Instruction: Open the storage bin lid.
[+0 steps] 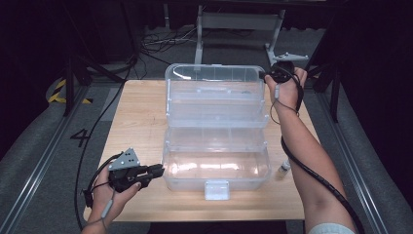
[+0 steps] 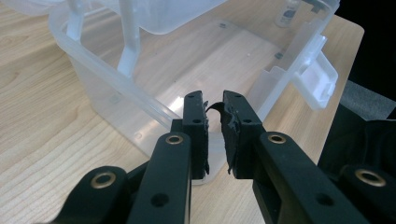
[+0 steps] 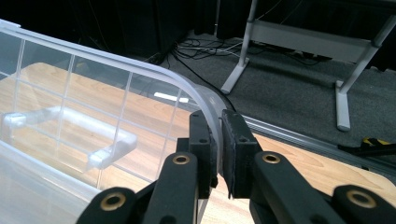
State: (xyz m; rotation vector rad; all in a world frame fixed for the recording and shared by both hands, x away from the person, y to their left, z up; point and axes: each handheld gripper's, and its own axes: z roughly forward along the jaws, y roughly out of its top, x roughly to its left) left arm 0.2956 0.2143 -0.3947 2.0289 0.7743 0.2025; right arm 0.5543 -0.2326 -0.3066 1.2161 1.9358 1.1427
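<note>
The clear plastic storage box point(image 1: 216, 168) sits in the middle of the wooden table point(image 1: 136, 122), its latch tab point(image 1: 216, 189) facing the person. Its lid point(image 1: 216, 95) stands swung up and back, showing the moulded dividers and a carry handle point(image 3: 70, 128) on the far face, and a clear inner tray point(image 1: 214, 139) rides on its arms between lid and base. The base looks empty as far as the pictures show.

The right gripper point(image 1: 272, 74) is at the lid's top right corner. In the right gripper view the jaws are pinched narrow on the curved lid rim point(image 3: 210, 105), which passes between the two pads, so the lid appears held in its raised position.

The left gripper point(image 1: 158, 170) is low at the near left corner of the base. In the left gripper view its jaws stand slightly apart with the corner of the base wall between them; whether they actually press on it I cannot tell, though the gripper seems set to steady the box.

Judged from this, the opening is essentially done: latch free, lid fully up, tray lifted clear. What is left seems to be letting go of the lid, or putting something in. A small vial point(image 1: 284, 168) lies on the table just right of the box, by the right forearm, untouched.
</note>
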